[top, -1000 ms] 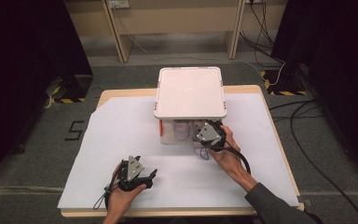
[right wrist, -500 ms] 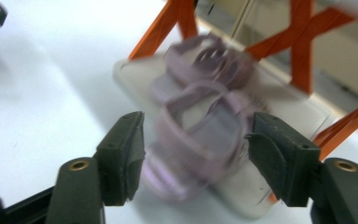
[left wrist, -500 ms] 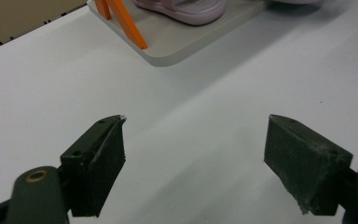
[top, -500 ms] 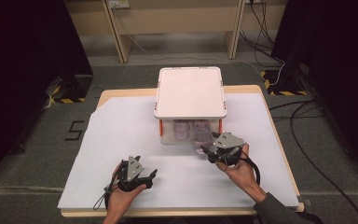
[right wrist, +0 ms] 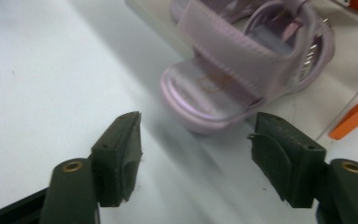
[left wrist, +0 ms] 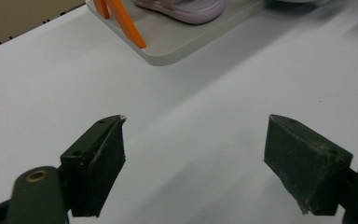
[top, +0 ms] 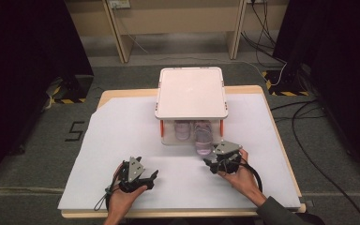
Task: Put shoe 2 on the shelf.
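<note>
Your right claw (top: 214,164) gapes wide and holds nothing. The lilac sandal (right wrist: 242,70) lies just ahead, toe toward you, its long axis running away, half out of the white storage box (top: 191,91). Your left claw (top: 143,178) rests open and empty, farther off, on the white-papered counter (top: 122,126). Dark curtains flank the room.

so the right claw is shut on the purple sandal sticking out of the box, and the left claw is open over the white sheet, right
Not quite. The right claw is open, not shut on the purple sandal: in the right gripper view its jaws stand apart with the sandal ahead of them, untouched. The rest holds: the sandal sticks out of the box, and the left claw is open over the white sheet.
</note>
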Action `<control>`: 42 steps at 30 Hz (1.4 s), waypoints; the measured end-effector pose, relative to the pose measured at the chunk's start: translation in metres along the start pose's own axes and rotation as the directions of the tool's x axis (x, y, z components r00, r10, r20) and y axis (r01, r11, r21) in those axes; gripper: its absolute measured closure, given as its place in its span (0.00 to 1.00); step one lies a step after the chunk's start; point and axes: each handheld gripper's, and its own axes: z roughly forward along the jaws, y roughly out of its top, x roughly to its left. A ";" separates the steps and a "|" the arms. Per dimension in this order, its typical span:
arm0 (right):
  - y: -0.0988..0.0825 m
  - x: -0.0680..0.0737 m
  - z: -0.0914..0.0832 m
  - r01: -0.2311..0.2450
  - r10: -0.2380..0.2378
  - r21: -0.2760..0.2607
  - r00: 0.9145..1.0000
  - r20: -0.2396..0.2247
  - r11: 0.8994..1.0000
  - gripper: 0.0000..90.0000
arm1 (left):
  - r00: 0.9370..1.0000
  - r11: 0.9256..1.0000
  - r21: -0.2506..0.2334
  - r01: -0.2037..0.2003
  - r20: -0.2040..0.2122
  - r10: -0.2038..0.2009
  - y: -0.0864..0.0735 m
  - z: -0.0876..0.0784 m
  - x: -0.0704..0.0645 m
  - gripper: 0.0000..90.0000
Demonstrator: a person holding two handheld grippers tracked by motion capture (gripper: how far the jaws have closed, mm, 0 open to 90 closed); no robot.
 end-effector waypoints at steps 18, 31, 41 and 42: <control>0.008 -0.019 0.028 0.023 -0.022 -0.011 0.996 0.085 1.000 0.60 | 1.000 1.000 0.008 -0.003 0.001 0.003 0.000 0.002 0.000 0.22; 0.014 -0.044 0.042 -0.063 0.066 -0.031 0.992 0.105 0.998 0.59 | 1.000 1.000 0.012 -0.003 0.005 0.003 0.000 0.003 0.000 0.22; 0.021 -0.038 0.023 -0.066 0.072 -0.080 0.995 0.073 0.995 0.51 | 1.000 1.000 0.006 -0.004 0.005 0.004 0.000 0.001 0.000 0.22; 0.021 -0.038 0.021 -0.068 0.073 -0.085 0.995 0.061 0.994 0.51 | 1.000 1.000 0.006 -0.004 0.005 0.004 0.000 0.001 0.000 0.22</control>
